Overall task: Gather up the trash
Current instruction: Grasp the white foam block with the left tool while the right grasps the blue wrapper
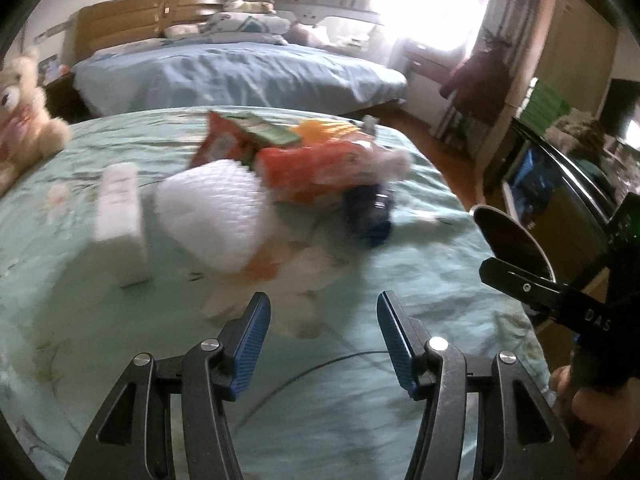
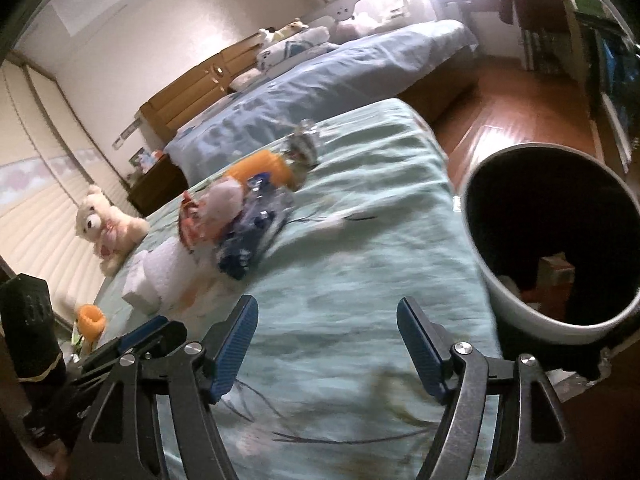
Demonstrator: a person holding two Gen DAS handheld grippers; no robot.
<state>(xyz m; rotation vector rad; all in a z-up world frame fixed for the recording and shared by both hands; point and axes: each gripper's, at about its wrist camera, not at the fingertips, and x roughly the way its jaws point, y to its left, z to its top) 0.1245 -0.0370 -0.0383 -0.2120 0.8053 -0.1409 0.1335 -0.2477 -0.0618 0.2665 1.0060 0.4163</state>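
Nearest us, the left gripper (image 1: 323,336) stands with its blue-padded jaws spread wide and nothing between them, above the pale green floral bedspread (image 1: 420,280). The right gripper (image 2: 327,342) is likewise wide apart and holds nothing. Just beyond our left jaws lies the trash pile (image 1: 280,184), blurred by motion: a white foam block (image 1: 120,224) standing on the spread, a white netted foam wrap (image 1: 216,216), an orange-red snack wrapper (image 1: 312,172), a dark blue crumpled packet (image 1: 370,212) and an orange bottle (image 2: 264,168). We cannot read any print on the wrappers. On the other gripper's black body at our right we read "DAS" (image 1: 598,320). A white bin with a black interior (image 2: 516,304) sits at the bed's right edge. Farther off we see a cream teddy bear (image 2: 106,224), then a blue-sheeted bed (image 1: 240,72).
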